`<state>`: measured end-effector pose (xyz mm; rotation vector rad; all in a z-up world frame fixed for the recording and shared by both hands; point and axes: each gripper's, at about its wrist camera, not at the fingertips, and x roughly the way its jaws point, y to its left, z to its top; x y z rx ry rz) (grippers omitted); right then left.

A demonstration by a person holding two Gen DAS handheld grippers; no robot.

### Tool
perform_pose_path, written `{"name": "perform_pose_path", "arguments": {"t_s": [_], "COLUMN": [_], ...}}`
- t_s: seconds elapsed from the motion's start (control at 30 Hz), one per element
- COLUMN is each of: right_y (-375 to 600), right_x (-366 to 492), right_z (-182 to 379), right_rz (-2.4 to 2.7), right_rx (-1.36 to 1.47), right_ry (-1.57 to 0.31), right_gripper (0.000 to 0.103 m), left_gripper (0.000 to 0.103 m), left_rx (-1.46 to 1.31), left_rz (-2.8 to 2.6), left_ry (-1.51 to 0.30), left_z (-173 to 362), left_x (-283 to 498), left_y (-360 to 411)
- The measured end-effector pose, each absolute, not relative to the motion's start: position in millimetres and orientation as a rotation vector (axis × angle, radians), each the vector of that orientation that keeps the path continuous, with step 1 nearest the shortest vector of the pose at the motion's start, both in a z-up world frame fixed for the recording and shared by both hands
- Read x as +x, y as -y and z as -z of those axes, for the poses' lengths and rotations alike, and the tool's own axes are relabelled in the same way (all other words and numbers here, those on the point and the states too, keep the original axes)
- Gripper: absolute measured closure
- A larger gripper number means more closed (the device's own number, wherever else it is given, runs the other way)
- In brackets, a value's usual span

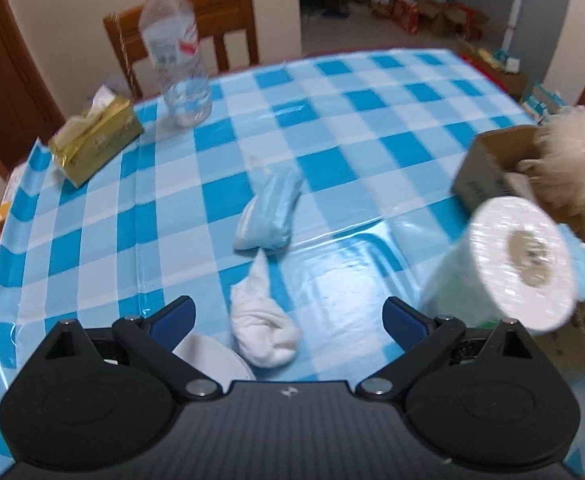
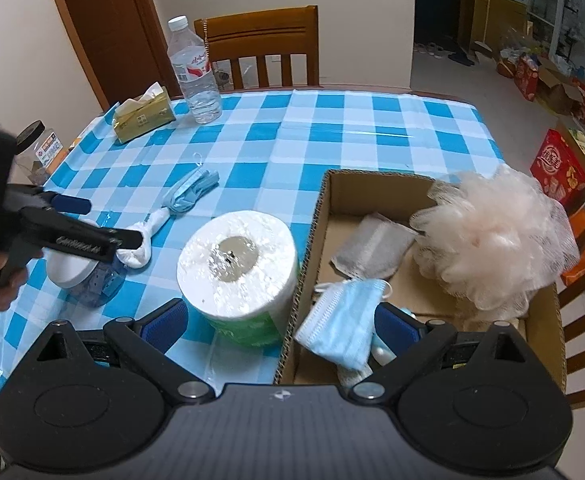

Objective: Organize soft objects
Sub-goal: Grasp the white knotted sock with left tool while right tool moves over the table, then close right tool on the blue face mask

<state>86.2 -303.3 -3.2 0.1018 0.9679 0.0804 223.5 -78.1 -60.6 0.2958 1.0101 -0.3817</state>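
A glossy blue-and-white checked cloth is covering the worktop (image 2: 332, 128). At the right a corrugated cardboard box (image 2: 320, 216) is holding a frilly mesh bath puff (image 2: 492, 236), a grey pouch (image 2: 372, 248) and a pleated mask (image 2: 340, 320). A cylindrical paper roll (image 2: 236, 264) is standing just left of it. Farther left, a rolled white sock (image 1: 262, 320) is lying beside a crumpled blue mask (image 1: 268, 216). The left gripper (image 1: 288, 320) and right gripper (image 2: 280, 320) are both gaping wide, holding nothing.
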Motion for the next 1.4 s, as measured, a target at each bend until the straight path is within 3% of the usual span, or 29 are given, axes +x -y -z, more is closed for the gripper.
{"name": "perform_pose_path", "arguments": {"t_s": [0.23,0.37,0.77,1.4], "right_y": [295.3,295.2,298.0,292.5], "right_x": [99.9,105.5,117.6,151.2], "right_z": [5.4,7.6,11.1,2.0], "right_rz": [-0.101,-0.108,-0.111,-0.165], "right_rx": [0.069,0.064,0.053,0.005], "right_ry": [-0.96,-0.962,-0.966,-0.948], "right_gripper": [0.002,0.002,0.002,0.002], "left_gripper": [0.006,0.012,0.056,0.057], "left_rx": [0.34,0.357,0.405,0.313], "left_rz": [0.364,0.371,0.396,0.514], "left_ry": [-1.147,-1.19,-1.245,-1.212], "left_z": [95.0,107.4,119.0,101.9], "left_x": [259.2,266.0,271.6,238.1], "left_y": [79.8,82.3,86.2,112.3]}}
